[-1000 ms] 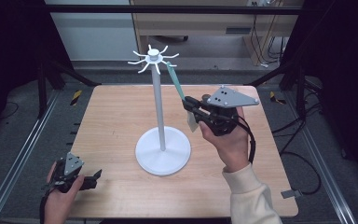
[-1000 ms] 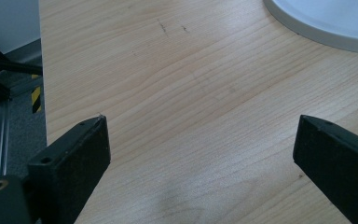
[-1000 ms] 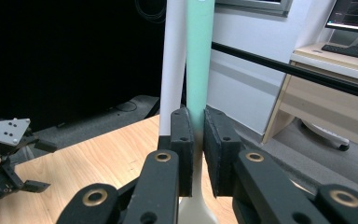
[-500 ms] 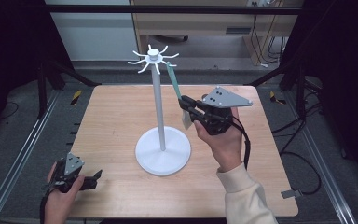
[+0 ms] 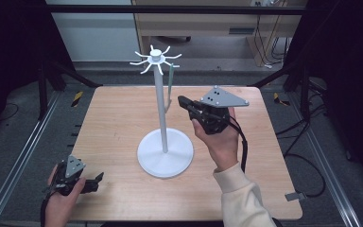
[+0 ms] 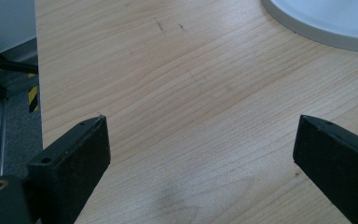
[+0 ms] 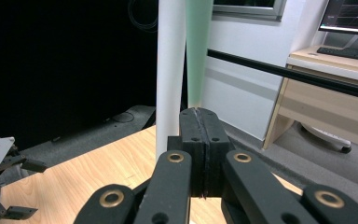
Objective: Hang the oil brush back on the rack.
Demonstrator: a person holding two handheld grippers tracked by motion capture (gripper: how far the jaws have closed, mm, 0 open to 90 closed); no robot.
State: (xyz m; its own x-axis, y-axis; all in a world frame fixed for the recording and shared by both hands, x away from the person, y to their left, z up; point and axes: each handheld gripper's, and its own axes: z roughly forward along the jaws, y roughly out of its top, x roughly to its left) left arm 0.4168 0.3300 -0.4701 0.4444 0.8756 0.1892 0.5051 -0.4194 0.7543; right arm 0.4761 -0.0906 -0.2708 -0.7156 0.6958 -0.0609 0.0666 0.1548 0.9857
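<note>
High view: a white metal stand with hooked arms stands mid light wooden table. The right tongs pinch a thin green strip hanging from 1 hook.

Left gripper view: left tongs spread wide over bare wood.

Right gripper view: jaws closed on the strip's lower end beside the pole.

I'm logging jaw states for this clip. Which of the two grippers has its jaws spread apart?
The left gripper, resting near the table's front left corner: its jaws stand wide apart over bare wood. The right gripper has its jaws pressed together by the stand's pole.
</note>
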